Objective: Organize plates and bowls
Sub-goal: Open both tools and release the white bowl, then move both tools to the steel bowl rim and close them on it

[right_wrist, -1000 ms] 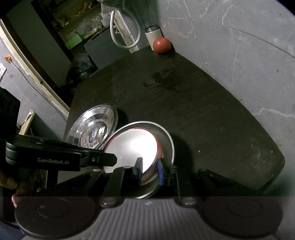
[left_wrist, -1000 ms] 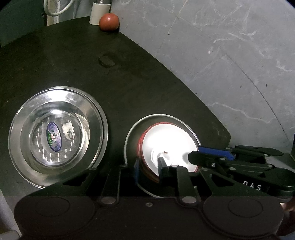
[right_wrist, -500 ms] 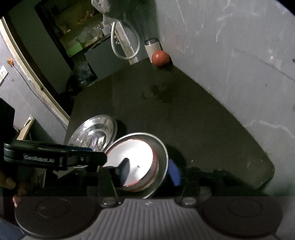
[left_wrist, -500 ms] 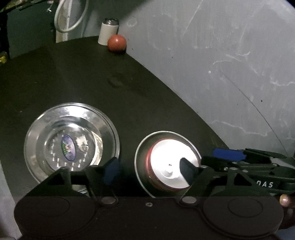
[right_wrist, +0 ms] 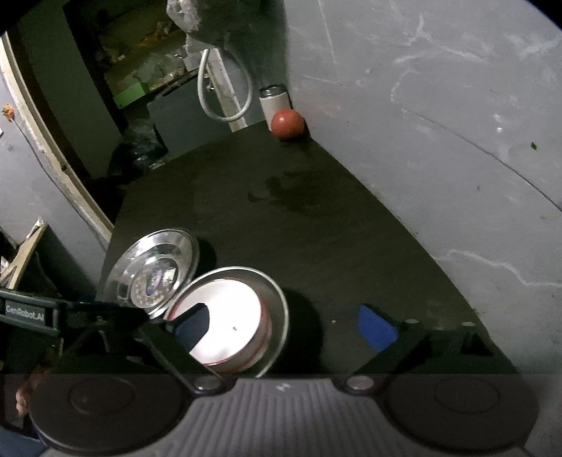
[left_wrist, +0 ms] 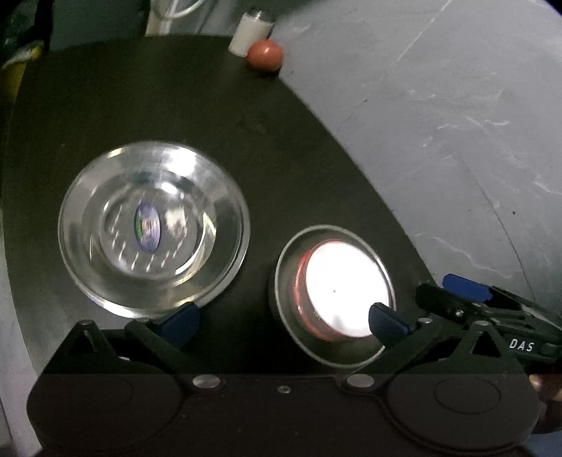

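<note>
Dark tabletop (left_wrist: 196, 105), matte, faintly stained, butted against a grey scuffed wall (left_wrist: 439, 123).

Two steel plates on it. The smaller steel plate (left_wrist: 288, 316) sits near the table's right edge and holds a red-walled bowl (left_wrist: 346, 290) — round, its white face blown out by glare, one small dark speck near the middle. The bowl sits inside the plate's rim, off-centre toward the far side. The larger steel plate (left_wrist: 154, 225) lies just left of it, apart in the left wrist view; it is shiny and concentric-ringed, with an oval blue-green sticker at the centre and nothing else in it. Motion blur smears its reflections.

At the far corner, a reddish round fruit (left_wrist: 264, 56) rests against the wall, touching or nearly touching a white cylindrical can (left_wrist: 250, 31) with a metal top.

Left gripper (left_wrist: 282, 321): released, blue-padded fingers (left_wrist: 386, 321) spread wide, one at the near edge of the larger plate, the other over the bowl's near right side. Right gripper (right_wrist: 286, 325): also released, its fingers wide apart, one over the bowl and one over bare table to the right.

Change from a second ago — both tongs were then clenched on the smaller plate's near rim; half a second ago they had let go and begun to spread. Now both have drawn back, and the plate and bowl sit free on the table.
</note>
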A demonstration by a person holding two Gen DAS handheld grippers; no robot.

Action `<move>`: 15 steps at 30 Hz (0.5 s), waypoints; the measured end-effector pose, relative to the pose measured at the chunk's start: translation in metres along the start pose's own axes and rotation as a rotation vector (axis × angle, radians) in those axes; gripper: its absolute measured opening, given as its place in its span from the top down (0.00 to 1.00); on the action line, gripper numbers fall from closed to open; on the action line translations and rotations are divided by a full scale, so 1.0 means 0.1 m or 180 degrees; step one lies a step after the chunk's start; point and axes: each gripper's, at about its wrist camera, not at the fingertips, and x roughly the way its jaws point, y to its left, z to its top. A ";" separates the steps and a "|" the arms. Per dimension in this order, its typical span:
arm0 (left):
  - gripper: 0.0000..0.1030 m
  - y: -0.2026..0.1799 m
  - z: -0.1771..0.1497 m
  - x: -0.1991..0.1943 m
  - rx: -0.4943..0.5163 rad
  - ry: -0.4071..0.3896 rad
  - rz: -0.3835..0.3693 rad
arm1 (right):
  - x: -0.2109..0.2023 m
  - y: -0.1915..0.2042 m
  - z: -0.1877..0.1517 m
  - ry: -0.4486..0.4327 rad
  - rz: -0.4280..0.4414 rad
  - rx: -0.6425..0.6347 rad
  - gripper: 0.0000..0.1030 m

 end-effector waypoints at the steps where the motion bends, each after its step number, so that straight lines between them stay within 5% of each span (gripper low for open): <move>1: 0.01 0.01 -0.01 0.02 -0.0024 0.0033 0.0006 | 0.00 -0.01 -0.01 0.0012 -0.0008 0.0004 0.03; 15: 0.01 0.10 -0.11 0.14 -0.0275 0.0276 0.0350 | 0.13 -0.13 -0.05 0.0242 -0.0331 -0.0009 0.00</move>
